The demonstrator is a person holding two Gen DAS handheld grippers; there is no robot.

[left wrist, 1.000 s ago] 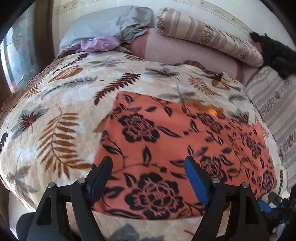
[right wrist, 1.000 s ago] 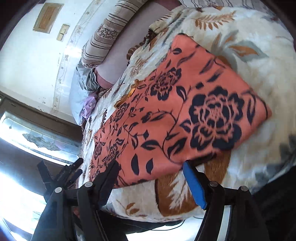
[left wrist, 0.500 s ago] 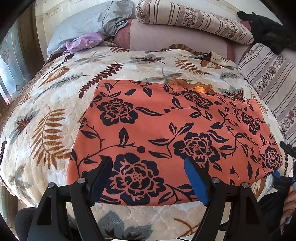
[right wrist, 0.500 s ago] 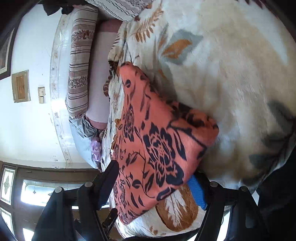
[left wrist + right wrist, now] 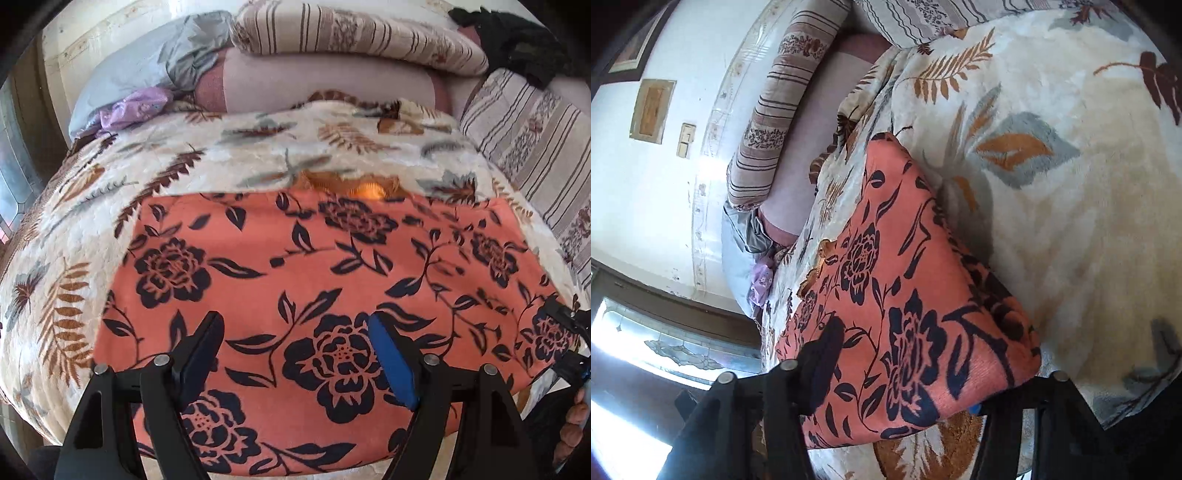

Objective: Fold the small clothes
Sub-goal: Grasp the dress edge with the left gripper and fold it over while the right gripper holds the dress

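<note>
One orange garment, printed with dark navy roses and leaves, lies spread flat on a bed, on a cream blanket patterned with brown and grey fern leaves. In the left wrist view it fills the near centre of the bed, its near hem reaching the blanket's front edge.

Left tongs: jaws wide and opening a little further, hovering over the near part of the garment; a large rose shows between the black finger and the blue-padded finger; whether the tips touch the cloth cannot be told.

Right tongs: jaws closing around the near right corner of the garment, which bulges up as a fold between them. The black finger lies against the cloth on one side; the other finger is almost hidden under the fold, only a speck of blue pad showing. In the left wrist view these tongs appear at the garment's far right edge, with part of a hand below.

At the bed's head: striped bolster, pinkish pillow, grey-blue pillow, crumpled lilac cloth, black cloth at the far right. Striped cover along the right side.
</note>
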